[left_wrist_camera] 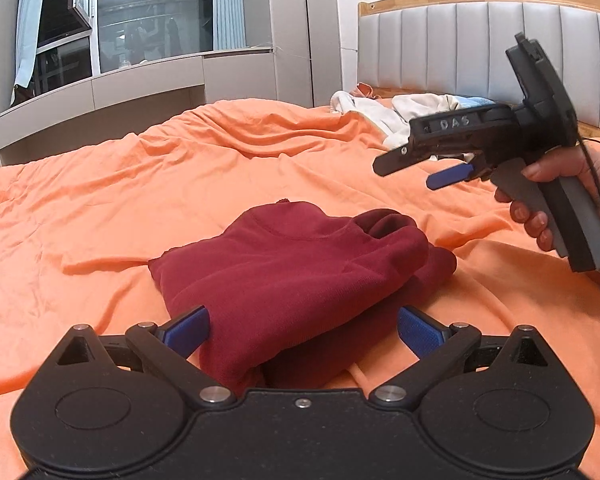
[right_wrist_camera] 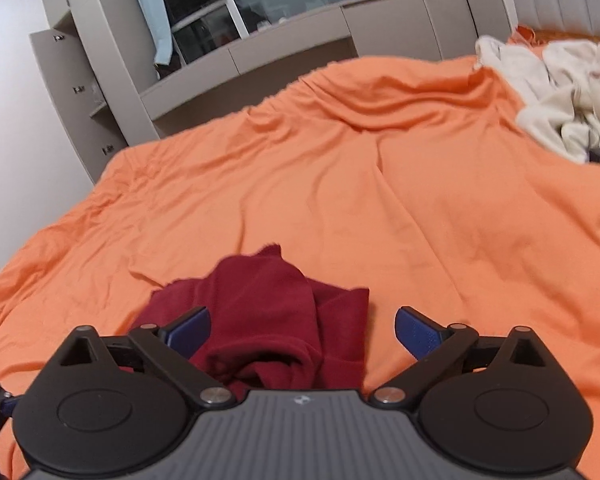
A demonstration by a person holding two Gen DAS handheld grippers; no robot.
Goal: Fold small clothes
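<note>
- The maroon top [left_wrist_camera: 300,264] sits folded on the orange sheet [left_wrist_camera: 120,184], right in front of my left tongs [left_wrist_camera: 304,330].
- Looks soft, light and floppy to me; I'd pinch a doubled edge.
- Both tongs are wide apart, holding nothing; the right tongs [left_wrist_camera: 420,174] hover above.
- Only writing: "DAS" on the right tool.

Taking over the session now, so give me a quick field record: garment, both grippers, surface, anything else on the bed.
garment: dark red top, folded into a compact bundle, lying on the bed
left gripper: open, fingers either side of the bundle's near edge, not clamping it
right gripper: open, held in the air to the right of the bundle, gripping nothing
surface: wrinkled orange bedsheet
other: pile of pale clothes near the grey headboard
</note>
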